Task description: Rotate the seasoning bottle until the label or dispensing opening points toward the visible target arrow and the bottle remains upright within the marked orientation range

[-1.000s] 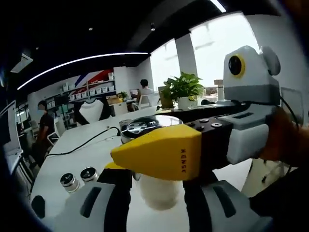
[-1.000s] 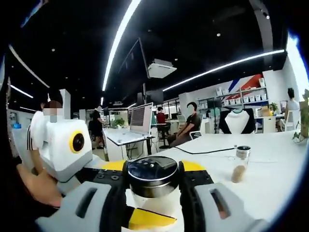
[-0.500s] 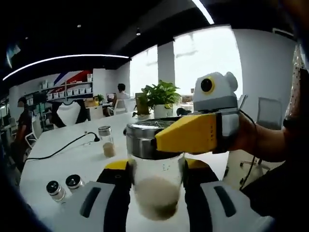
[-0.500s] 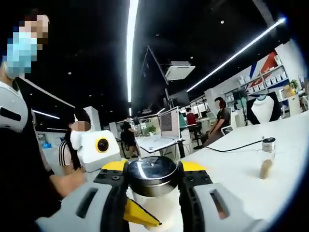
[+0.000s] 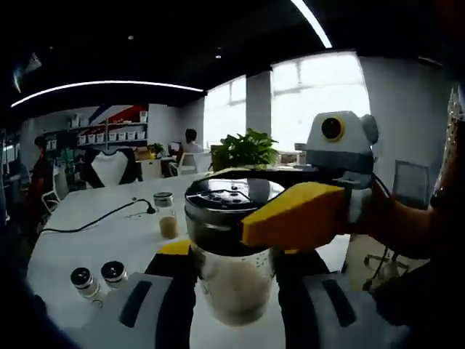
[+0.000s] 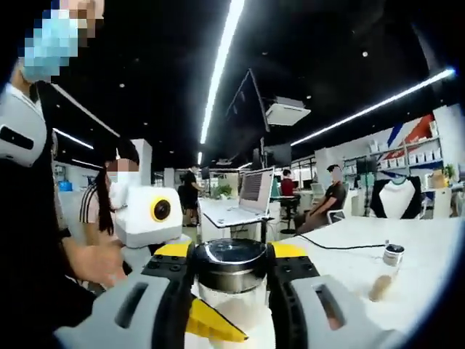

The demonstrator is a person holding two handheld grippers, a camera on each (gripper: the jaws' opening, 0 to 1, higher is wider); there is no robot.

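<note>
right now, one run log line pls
left gripper shut on seasoning bottle | right gripper shut on its cap | bottle upright, lifted

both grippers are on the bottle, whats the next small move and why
Probably a small further twist of the lid with the right hand-held gripper, while the left hand-held gripper holds the glass body of the bottle upright. No arrow is visible, so go in small steps.

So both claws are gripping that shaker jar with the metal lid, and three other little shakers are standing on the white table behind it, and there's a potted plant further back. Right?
Nearly. Both claws grip the jar, but the left gripper view shows three other shakers on the white table beside it, two near and one further off; the plant is there.
</note>
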